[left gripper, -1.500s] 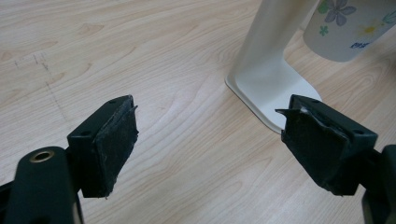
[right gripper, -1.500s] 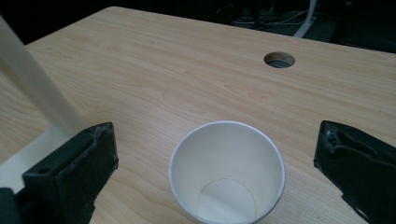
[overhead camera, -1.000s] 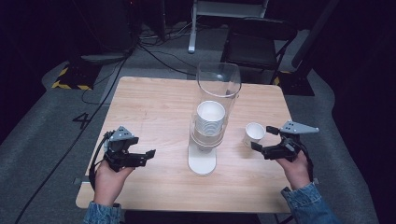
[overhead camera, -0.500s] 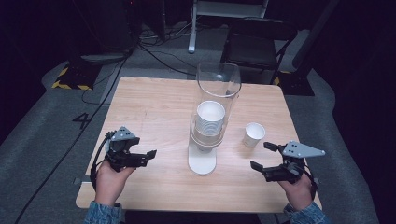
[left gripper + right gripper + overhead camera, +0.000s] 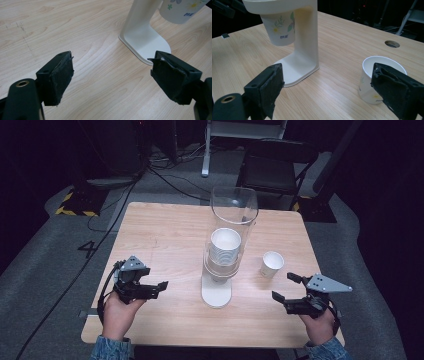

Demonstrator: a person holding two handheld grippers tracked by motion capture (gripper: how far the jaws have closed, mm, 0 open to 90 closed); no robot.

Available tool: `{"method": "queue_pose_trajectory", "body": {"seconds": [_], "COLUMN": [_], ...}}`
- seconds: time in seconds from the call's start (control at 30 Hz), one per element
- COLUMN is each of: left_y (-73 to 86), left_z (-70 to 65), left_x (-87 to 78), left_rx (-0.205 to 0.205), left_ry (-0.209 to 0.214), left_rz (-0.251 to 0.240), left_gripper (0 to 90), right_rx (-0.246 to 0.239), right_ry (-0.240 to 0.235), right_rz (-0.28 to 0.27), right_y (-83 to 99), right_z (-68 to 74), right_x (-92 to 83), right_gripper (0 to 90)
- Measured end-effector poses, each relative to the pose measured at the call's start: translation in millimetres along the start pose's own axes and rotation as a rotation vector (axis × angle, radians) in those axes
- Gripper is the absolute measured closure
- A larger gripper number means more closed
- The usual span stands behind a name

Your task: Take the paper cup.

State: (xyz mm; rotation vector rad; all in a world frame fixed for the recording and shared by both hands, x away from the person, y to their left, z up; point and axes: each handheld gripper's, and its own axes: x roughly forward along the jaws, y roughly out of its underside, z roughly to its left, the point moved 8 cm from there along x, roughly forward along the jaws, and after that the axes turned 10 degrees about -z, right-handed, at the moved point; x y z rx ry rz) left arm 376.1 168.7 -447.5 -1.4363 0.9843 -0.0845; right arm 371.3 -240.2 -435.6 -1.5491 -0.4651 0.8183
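Small white paper cup is standing upright on the table, apart from the right tongs, their jaws narrowing, gripping nothing; left tongs apparently gaping, empty.

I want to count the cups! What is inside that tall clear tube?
A stack of paper cups sits inside the tube, open mouths up. The bottom cup pokes out underneath. The stack is nested, so the count is hidden.

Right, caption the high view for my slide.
Open grippers, left and right, flank a cup dispenser; one paper cup stands alone.

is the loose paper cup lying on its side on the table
No, the loose paper cup stands upright on the table, mouth up.
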Motion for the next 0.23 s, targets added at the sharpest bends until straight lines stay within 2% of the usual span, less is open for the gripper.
{"method": "queue_pose_trajectory", "body": {"seconds": [0.23], "left_y": [-0.6], "left_z": [0.7], "left_x": [0.1], "left_rx": [0.002], "left_ry": [0.000], "left_rz": [-0.001], "left_gripper": [18.2], "right_rx": [-0.008], "right_ry": [0.014], "right_rz": [0.010], "right_y": [4.0], "right_z": [-3.4], "right_x": [1.7], "right_gripper": [11.6]}}
